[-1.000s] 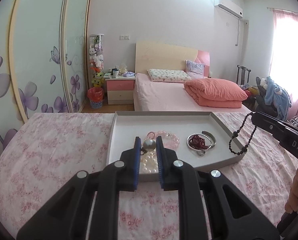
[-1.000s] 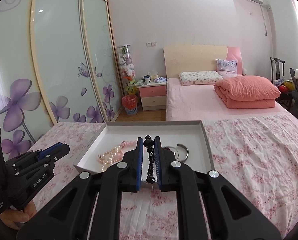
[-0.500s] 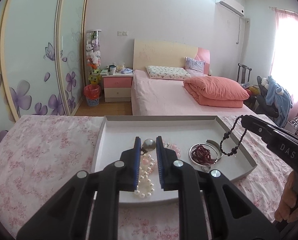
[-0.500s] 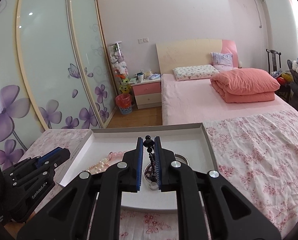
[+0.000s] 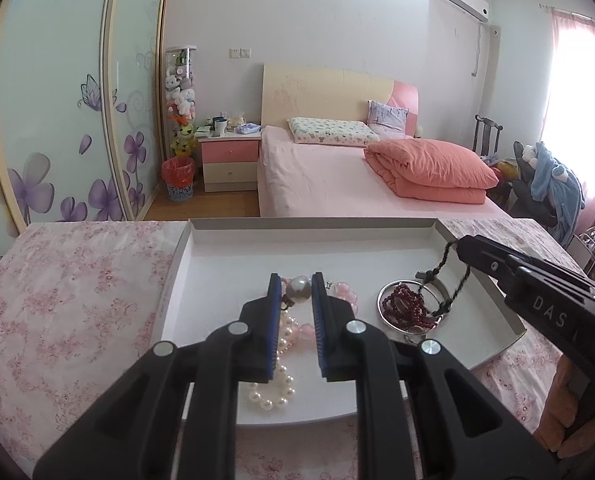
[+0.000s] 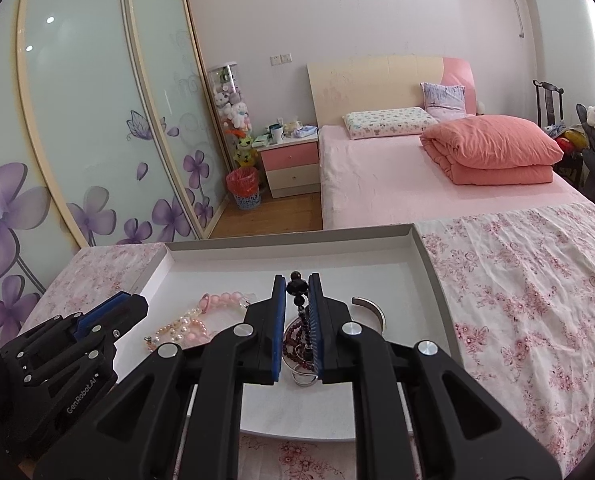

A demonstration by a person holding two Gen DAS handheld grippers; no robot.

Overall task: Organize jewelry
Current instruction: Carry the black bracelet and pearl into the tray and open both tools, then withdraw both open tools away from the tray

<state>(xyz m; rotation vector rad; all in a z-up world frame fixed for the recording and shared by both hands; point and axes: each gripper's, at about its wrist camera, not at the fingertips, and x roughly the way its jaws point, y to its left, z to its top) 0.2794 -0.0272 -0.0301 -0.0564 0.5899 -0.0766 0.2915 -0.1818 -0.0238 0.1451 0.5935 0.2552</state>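
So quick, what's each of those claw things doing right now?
Left gripper: shut on the large grey pearl bead of a necklace, over the tray.
Right gripper: shut on the black bead bracelet, dangling into the tray.

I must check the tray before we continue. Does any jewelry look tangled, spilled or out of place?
Nothing has spilled outside the tray. One oddity: the black bead strand, pinched in the right hand-held gripper, hangs onto the dark red bead bracelet and could tangle.
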